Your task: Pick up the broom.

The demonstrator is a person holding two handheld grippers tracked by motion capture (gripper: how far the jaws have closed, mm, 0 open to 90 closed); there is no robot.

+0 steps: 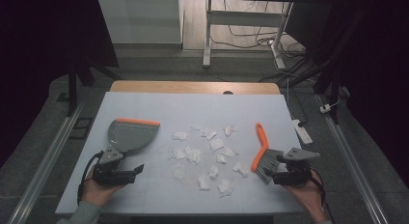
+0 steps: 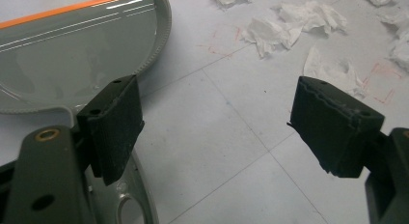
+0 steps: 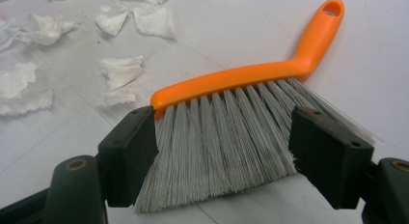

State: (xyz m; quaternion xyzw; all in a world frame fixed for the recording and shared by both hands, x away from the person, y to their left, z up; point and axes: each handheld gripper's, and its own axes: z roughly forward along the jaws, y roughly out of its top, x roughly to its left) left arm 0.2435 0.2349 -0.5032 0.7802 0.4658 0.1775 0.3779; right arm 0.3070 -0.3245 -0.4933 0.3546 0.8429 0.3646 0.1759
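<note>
I read this as a sweeping job laid out ready: the dustpan (image 1: 130, 133) lies flat toward the left edge of the table (image 1: 144, 103) with its orange lip facing the far edge, the brush (image 1: 265, 154) lies toward the right edge, and the torn paper scraps (image 1: 207, 156) are scattered between them across the middle, so each tool sits on the side of the hand meant to take it. My left gripper (image 1: 126, 175) hovers near the front edge just beside the pan's handle, jaws spread with nothing between them. My right gripper (image 1: 268, 175) is spread too, straddling the grey bristles (image 3: 226, 142) without pinching them, I think. The right gripper view shows the brush handle's hanging hole (image 3: 332, 8); the left gripper view shows faint red marks (image 2: 381, 84) on the table, which the high view is too coarse to show.
</note>
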